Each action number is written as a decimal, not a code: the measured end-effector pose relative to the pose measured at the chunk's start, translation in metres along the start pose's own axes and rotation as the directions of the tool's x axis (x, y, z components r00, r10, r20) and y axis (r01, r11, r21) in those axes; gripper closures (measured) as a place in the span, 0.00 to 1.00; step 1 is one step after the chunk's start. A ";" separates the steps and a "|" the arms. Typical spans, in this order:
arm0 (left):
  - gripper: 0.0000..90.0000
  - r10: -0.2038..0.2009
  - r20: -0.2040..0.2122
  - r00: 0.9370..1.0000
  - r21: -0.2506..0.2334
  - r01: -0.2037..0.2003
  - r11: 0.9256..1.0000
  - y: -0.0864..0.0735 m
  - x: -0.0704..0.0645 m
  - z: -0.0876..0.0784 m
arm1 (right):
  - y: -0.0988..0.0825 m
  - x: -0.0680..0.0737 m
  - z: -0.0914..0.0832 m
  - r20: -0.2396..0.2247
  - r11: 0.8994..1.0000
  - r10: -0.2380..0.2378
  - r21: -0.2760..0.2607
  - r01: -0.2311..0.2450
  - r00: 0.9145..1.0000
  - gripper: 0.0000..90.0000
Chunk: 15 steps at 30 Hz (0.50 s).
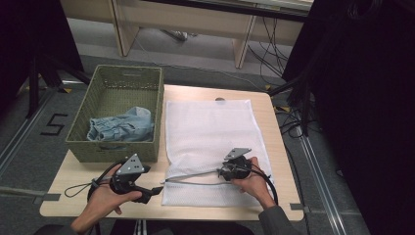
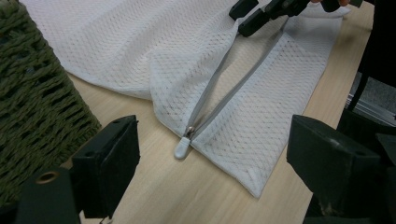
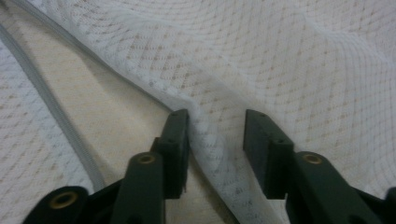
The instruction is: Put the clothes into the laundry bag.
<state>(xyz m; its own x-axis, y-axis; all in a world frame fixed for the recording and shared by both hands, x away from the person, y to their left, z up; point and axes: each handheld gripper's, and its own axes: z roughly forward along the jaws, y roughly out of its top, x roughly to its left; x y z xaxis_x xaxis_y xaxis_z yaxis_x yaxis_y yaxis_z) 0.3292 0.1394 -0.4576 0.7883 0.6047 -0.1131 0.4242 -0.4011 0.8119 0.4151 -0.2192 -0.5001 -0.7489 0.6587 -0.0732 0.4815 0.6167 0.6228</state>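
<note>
White mesh laundry bag (image 1: 210, 142) spread flat on wooden table (image 1: 279, 147), zipper (image 1: 193, 177) open along its near edge. Right of the bag's middle, right gripper (image 1: 221, 172) down on that zipper edge. Just off the bag's near-left corner, left gripper (image 1: 155, 191). Left of the bag, touching it, green woven basket (image 1: 147, 93) holding denim garment (image 1: 122, 125).

White mesh laundry bag (image 1: 210, 132) with grey zipper (image 2: 243, 70), olive woven basket (image 1: 83, 142), seemingly faded-blue denim (image 1: 122, 125)
</note>
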 end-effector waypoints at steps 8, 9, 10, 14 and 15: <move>0.19 0.002 0.004 1.000 0.000 -0.002 1.000 0.000 0.001 -0.001 | 0.008 0.004 0.005 0.008 0.999 -0.043 0.004 0.043 0.999 0.93; 0.19 0.007 -0.004 1.000 -0.004 -0.007 1.000 0.001 0.001 -0.001 | 0.009 0.005 0.005 0.005 0.999 -0.046 0.005 0.046 0.999 0.96; 0.19 0.014 -0.010 1.000 0.004 -0.014 1.000 0.001 0.002 -0.002 | 0.010 0.006 0.004 0.013 0.999 -0.049 0.002 0.049 0.999 0.98; 0.19 0.008 -0.029 1.000 -0.021 -0.008 1.000 0.003 0.005 -0.006 | 0.012 0.007 0.002 0.031 0.999 -0.053 -0.006 0.053 0.998 1.00; 0.19 -0.002 -0.036 0.999 -0.029 0.001 1.000 0.004 0.006 -0.008 | 0.013 0.007 0.001 0.037 0.999 -0.048 -0.016 0.049 0.998 1.00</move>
<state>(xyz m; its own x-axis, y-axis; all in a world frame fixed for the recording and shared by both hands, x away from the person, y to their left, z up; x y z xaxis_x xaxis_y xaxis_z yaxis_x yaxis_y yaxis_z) 0.3324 0.1472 -0.4508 0.7713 0.6296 -0.0939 0.4113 -0.3803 0.8284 0.4168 -0.2059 -0.4935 -0.7537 0.6438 -0.1321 0.4369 0.6410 0.6310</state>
